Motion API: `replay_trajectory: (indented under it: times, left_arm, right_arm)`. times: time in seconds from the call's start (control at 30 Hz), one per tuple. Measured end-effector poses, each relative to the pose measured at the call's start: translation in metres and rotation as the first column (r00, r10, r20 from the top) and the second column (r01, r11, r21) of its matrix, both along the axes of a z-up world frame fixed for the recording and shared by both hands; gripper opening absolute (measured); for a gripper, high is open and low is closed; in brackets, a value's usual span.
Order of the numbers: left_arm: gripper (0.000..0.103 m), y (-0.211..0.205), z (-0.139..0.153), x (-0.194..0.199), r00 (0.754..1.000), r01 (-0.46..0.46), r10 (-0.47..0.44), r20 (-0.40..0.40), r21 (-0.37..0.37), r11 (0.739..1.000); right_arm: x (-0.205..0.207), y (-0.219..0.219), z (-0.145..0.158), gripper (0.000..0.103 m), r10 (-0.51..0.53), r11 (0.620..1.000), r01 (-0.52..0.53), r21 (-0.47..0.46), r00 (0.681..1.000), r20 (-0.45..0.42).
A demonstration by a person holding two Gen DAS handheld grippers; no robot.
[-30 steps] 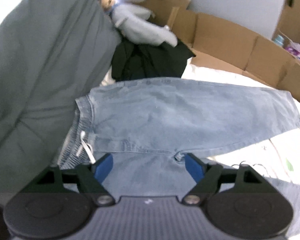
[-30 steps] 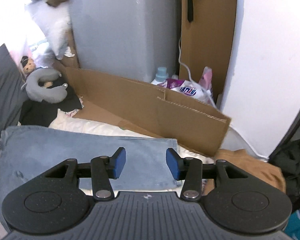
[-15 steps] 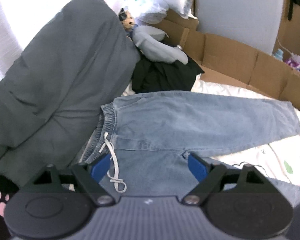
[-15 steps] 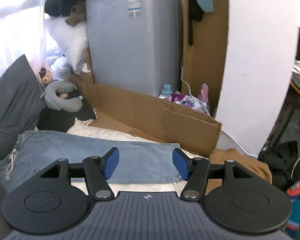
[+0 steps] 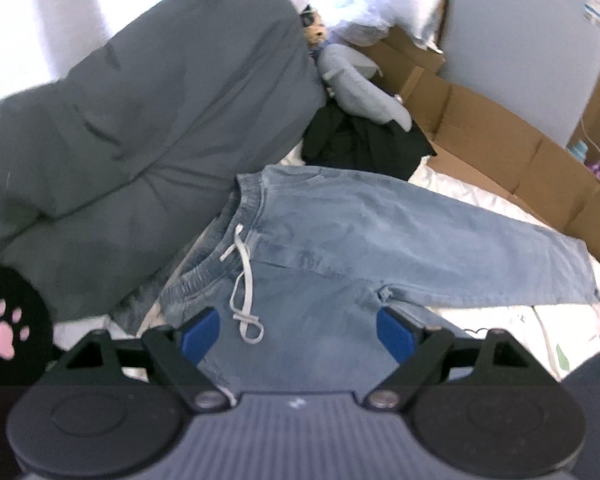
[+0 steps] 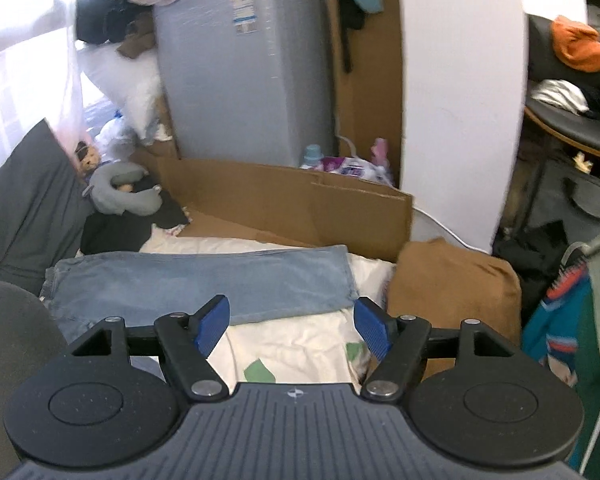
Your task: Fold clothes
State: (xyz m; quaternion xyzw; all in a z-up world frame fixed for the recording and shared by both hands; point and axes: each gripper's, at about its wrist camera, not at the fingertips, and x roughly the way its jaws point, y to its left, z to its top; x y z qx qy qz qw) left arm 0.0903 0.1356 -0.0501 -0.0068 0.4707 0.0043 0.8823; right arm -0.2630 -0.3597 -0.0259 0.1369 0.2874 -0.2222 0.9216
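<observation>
2 blue pads of the left gripper [image 5: 298,334] stand wide apart in the left wrist view, with nothing pressed between them; they hang above the jeans [image 5: 380,240]. The jeans lie flat on a pale bedsheet [image 5: 540,320], folded lengthwise so 1 leg covers the other. Their elastic waistband sits just beside a grey pillow [image 5: 140,120], and the hem points away from it toward a cardboard wall [image 5: 500,148]. A white drawstring [image 5: 244,280] trails from the waistband across the denim. Beyond the jeans, near the waistband, lies a black garment [image 5: 360,144], with a grey neck pillow [image 5: 360,92] resting on its far edge. A black item with a pink paw print [image 5: 4,328] shows on the near side of the grey pillow.

In the right wrist view, the right gripper [image 6: 292,326] has just been opening and its pads now stand wide, holding nothing. They hover over the bedsheet on the near side of the jeans, close to the hem end. A brown cushion [image 6: 452,280] sits just beside the hem. The cardboard wall runs behind the jeans, and a grey appliance [image 6: 244,72] stands behind that. A dark, blurred rounded shape fills the corner nearest the waistband; I cannot tell what it is.
</observation>
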Motion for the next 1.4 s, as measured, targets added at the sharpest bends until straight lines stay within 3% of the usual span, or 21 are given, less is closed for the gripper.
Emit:
replay_trajectory:
  times: [0.4, 0.53, 0.87, 1.07, 1.4]
  left_arm:
    - [0.088, 0.012, -0.015, -0.025, 1.0, -0.018, 0.017, -0.017, -0.031, 0.999]
    - [0.088, 0.013, -0.034, -0.03, 0.999, -0.028, 0.025, -0.047, -0.051, 0.998]
    - [0.088, 0.015, -0.082, -0.032, 0.992, -0.057, 0.047, -0.118, -0.078, 0.995]
    - [0.088, 0.019, -0.093, -0.03, 0.991, -0.064, 0.052, -0.12, -0.093, 0.994]
    - [0.088, 0.015, -0.126, -0.022, 0.987, -0.046, 0.022, -0.157, -0.145, 0.988]
  right_arm:
    - [-0.053, 0.039, -0.014, 0.079, -0.021, 0.999, 0.023, 0.037, 0.998, -0.057]
    - [-0.077, 0.048, -0.021, 0.09, -0.049, 0.998, 0.052, 0.036, 0.995, -0.09]
    - [-0.112, 0.066, -0.083, 0.09, -0.085, 0.994, 0.101, 0.042, 0.957, -0.277]
    - [-0.113, 0.08, -0.115, 0.09, -0.064, 0.994, 0.092, 0.065, 0.935, -0.349]
    - [-0.079, 0.116, -0.149, 0.09, 0.089, 0.996, -0.064, 0.07, 0.877, -0.472]
